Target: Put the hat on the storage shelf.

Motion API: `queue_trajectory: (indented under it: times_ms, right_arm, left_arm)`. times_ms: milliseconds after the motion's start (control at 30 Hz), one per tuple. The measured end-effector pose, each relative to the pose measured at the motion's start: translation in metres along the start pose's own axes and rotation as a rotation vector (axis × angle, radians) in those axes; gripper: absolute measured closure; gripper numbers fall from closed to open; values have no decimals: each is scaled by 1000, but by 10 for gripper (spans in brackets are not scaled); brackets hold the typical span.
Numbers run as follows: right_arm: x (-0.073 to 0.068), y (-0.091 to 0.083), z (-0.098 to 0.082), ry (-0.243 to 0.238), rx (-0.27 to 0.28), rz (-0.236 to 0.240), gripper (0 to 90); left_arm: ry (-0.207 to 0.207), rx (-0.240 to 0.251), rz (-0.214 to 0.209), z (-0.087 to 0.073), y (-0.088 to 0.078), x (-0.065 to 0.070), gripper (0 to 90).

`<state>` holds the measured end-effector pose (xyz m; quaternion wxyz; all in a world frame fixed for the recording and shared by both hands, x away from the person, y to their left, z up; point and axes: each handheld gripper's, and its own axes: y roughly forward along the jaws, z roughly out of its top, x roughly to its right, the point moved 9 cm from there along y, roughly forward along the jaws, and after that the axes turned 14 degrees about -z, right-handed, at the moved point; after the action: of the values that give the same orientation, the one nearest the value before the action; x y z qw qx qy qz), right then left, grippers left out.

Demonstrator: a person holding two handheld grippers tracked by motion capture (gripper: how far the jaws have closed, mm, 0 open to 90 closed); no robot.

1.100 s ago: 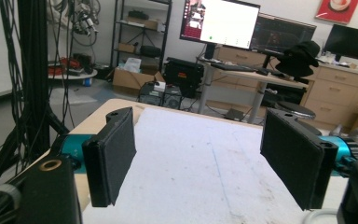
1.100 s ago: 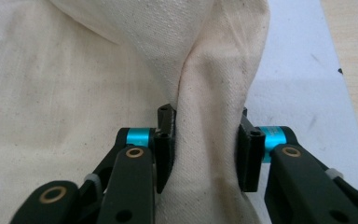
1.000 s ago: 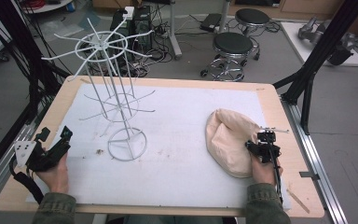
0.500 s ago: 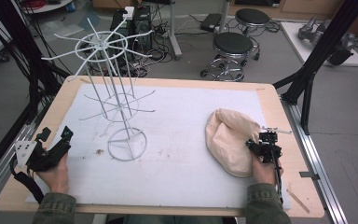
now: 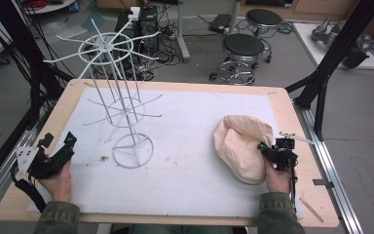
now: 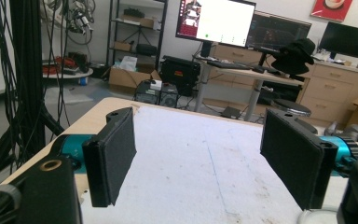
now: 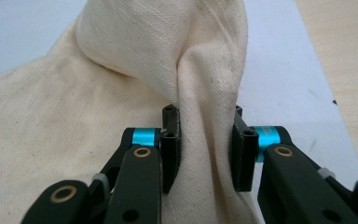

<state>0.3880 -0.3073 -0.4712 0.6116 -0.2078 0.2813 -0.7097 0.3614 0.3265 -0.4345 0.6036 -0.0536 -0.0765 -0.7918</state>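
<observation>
Right gripper (image 7: 204, 149) clamped on a fold of cream cloth (image 5: 241, 146) at the table's (image 5: 282, 105) right. Left gripper (image 6: 205, 163) spread wide, holding nothing, beside white wire rack (image 5: 114, 102).

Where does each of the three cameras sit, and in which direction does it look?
High view: above the person's side, looking forward and down on the table, wire rack and cream cloth; forearms, left gripper and right gripper show.
Left gripper view: on the left gripper, looking level across the white mat to desks; open jaws show.
Right gripper view: on the right gripper, looking at the cloth fold it pinches.
Shared: cream cloth, high and right gripper views.
</observation>
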Motion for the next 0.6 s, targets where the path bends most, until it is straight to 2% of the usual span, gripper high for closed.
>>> queue_trajectory:
  times_ms: [133,267,333,600]
  right_arm:
    - [-3,-3,2,21,20,30,705]
    - [-8,-6,5,6,66,59,698]
    - [-10,-8,6,17,81,70,698]
    - [-19,-22,15,33,173,157,698]
  left_arm:
    - [-4,4,1,0,0,0,265]
    - [-3,-1,-2,0,0,1,265]
    - [-3,0,-2,0,0,1,265]
    - [-1,4,1,0,-1,1,265]
